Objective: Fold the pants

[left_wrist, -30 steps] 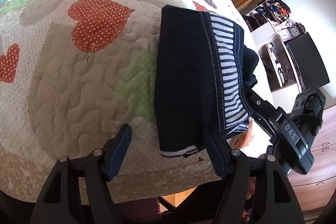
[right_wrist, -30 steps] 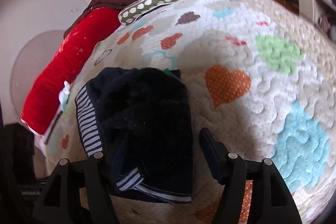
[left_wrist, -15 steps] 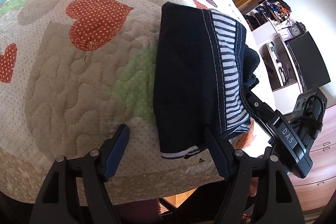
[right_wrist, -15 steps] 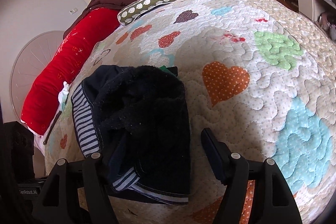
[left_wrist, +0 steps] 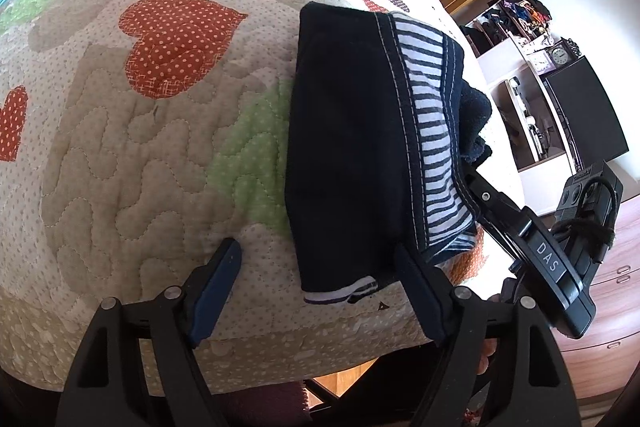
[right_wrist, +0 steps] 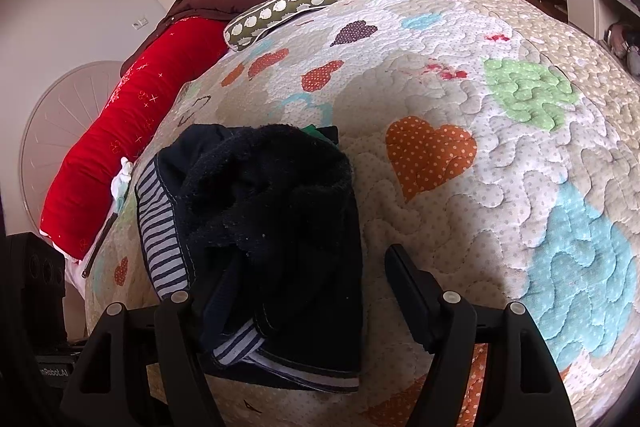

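Lying folded at the near edge of the bed (left_wrist: 120, 155), the pants (left_wrist: 352, 147) have barely shifted over the last second; both left tongs (left_wrist: 316, 291) and right tongs (right_wrist: 292, 291) stay apart, empty, suggesting folding is essentially finished.

Left gripper (left_wrist: 316, 283): black plastic frame, dark blue finger pads (left_wrist: 218, 285), silver screws. Right gripper (right_wrist: 296, 291): identical black frame, silver screws; housing marked "DAS", black cable attached
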A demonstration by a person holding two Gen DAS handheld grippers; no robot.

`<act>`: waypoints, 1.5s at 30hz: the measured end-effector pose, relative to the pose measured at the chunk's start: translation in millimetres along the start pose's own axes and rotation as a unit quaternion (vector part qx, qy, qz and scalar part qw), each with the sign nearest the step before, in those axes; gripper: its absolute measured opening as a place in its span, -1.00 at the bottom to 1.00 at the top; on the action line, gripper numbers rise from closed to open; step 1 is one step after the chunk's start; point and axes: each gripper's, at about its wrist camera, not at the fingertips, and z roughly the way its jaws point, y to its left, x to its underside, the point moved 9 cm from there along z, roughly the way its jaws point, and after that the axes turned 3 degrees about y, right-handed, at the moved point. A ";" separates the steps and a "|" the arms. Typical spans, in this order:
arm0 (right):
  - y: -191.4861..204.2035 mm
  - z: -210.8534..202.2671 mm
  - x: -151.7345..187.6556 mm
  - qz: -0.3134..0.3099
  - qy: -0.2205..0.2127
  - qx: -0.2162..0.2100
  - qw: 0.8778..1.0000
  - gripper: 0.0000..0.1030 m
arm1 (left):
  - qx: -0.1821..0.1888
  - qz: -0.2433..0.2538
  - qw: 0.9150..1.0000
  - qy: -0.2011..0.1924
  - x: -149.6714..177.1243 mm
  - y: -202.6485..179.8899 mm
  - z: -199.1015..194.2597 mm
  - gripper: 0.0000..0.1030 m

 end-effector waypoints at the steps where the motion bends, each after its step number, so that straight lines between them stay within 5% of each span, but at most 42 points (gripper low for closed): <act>1: -0.2 0.0 0.1 0.000 0.000 0.000 1.000 0.48 | 0.000 0.000 1.000 0.000 -0.2 0.8 -0.3 0.52; 15: -3.2 -7.2 0.1 0.001 0.007 -0.003 1.000 0.48 | -0.022 0.016 1.000 -0.001 -2.2 -5.6 -8.4 0.53; 20: -7.4 -10.7 0.0 0.010 0.006 -0.003 1.000 0.48 | -0.049 0.071 0.994 -0.063 -16.0 -24.9 -36.7 0.53; 29: 1.4 -24.8 2.0 -0.037 -0.013 0.039 0.998 0.47 | -0.054 0.030 0.997 -0.047 -40.7 -4.7 -18.7 0.53; 33: 27.8 -46.2 -20.8 -0.068 -0.060 0.002 0.996 0.43 | -0.049 0.030 0.998 -0.039 -34.2 -4.1 -14.4 0.53; 37: 53.8 -35.3 -40.5 -0.068 -0.051 -0.066 0.994 0.43 | -0.048 0.028 0.998 -0.039 -30.3 -3.6 -17.7 0.52; 39: 64.5 -17.6 -42.5 -0.084 -0.034 -0.078 0.993 0.22 | -0.054 0.030 0.997 -0.045 -29.2 -3.2 -23.6 0.52; 40: 66.4 -9.8 -41.0 -0.092 -0.022 -0.075 0.993 -0.45 | -0.056 0.031 0.997 -0.048 -28.4 -3.9 -26.9 0.53; 41: 66.6 -2.7 -39.5 -0.090 -0.007 -0.081 0.993 -0.89 | -0.058 0.031 0.997 -0.050 -29.3 -3.4 -29.9 0.53; 43: 60.7 -5.6 -41.7 -0.068 -0.014 -0.093 0.993 -0.90 | -0.060 0.032 0.996 -0.054 -30.9 -3.0 -33.7 0.53; 45: 40.3 -13.9 -46.7 -0.055 -0.029 -0.058 0.996 -0.91 | -0.063 0.034 0.996 -0.057 -34.3 -3.7 -35.6 0.53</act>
